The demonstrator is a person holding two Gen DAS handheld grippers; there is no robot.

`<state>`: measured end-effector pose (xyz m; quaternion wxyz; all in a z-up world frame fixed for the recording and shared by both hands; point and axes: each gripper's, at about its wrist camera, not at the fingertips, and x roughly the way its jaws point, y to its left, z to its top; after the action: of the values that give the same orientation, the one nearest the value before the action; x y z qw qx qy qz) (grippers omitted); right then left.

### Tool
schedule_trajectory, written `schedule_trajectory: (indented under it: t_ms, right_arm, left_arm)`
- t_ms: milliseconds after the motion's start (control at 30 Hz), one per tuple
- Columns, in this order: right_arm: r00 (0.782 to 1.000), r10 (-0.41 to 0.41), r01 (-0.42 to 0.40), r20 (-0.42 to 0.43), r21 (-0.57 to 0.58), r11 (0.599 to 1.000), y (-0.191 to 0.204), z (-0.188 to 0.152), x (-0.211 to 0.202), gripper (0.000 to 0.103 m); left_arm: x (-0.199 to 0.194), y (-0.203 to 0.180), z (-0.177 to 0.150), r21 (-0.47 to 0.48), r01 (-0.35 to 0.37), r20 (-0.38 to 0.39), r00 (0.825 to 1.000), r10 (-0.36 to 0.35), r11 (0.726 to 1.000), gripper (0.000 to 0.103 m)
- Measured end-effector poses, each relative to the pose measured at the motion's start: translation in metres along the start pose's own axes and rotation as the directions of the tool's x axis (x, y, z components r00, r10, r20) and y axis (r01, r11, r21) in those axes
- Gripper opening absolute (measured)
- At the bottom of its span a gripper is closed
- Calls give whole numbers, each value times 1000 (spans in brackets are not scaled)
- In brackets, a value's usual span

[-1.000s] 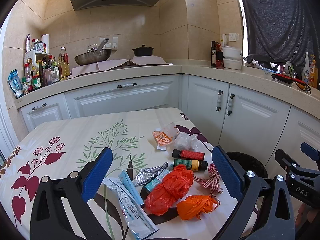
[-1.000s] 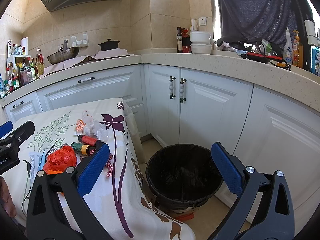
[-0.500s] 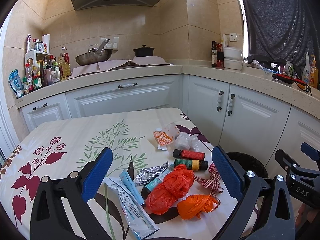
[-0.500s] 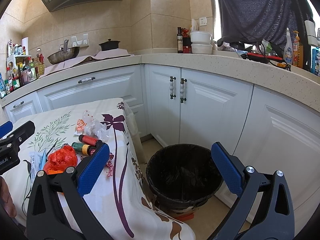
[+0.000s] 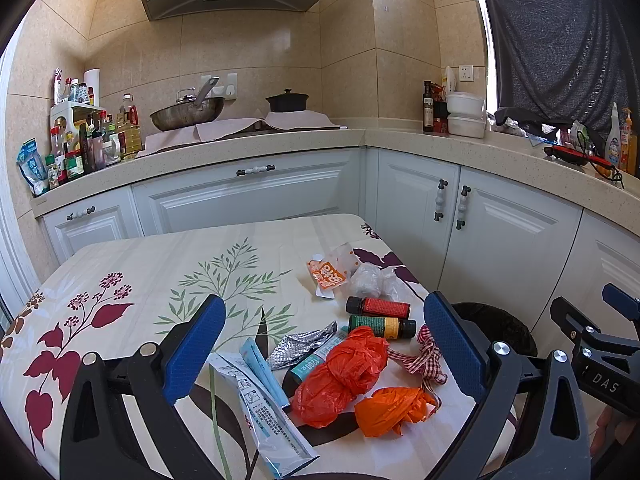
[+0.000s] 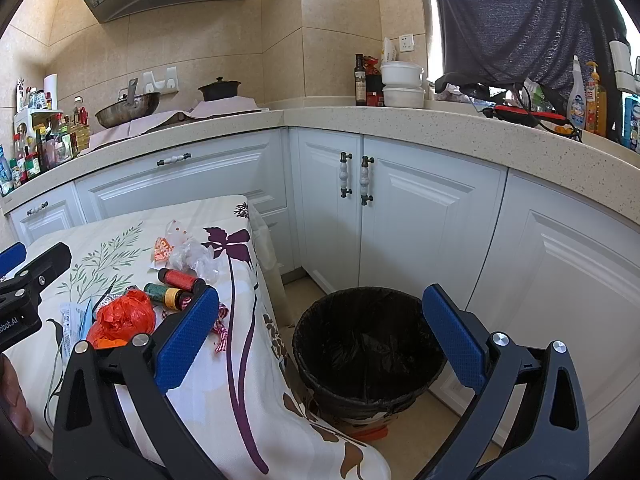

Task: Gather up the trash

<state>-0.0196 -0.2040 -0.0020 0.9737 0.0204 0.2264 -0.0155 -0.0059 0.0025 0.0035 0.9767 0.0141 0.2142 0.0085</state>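
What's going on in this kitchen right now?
A person holds a gripper in each hand over a table strewn with trash. The left gripper is open above orange bags, two small bottles and wrappers, gripping nothing. The right gripper is open near the bin on the floor. No trash shows in the bin.

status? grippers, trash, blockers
Left gripper open, empty, over the trash pile on the table. Right gripper open, empty, facing the bin. Nothing collected. No blockers seen.

trash pile sits on the desk [image 5: 168, 256] near its right edge, two bottles [image 5: 380, 316] behind the crumpled bags [image 5: 344, 372], bin [image 6: 366, 354] on the floor right of it
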Motion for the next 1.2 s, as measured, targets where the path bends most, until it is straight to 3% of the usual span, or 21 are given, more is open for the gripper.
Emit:
schedule_trajectory:
  t_ms: [1200]
  right_arm:
    - [1000, 1, -1, 0, -2, 1000, 0, 1, -1, 99]
  left_arm:
    - [-1, 1, -2, 0, -1, 0, 1000, 1, 1000, 97]
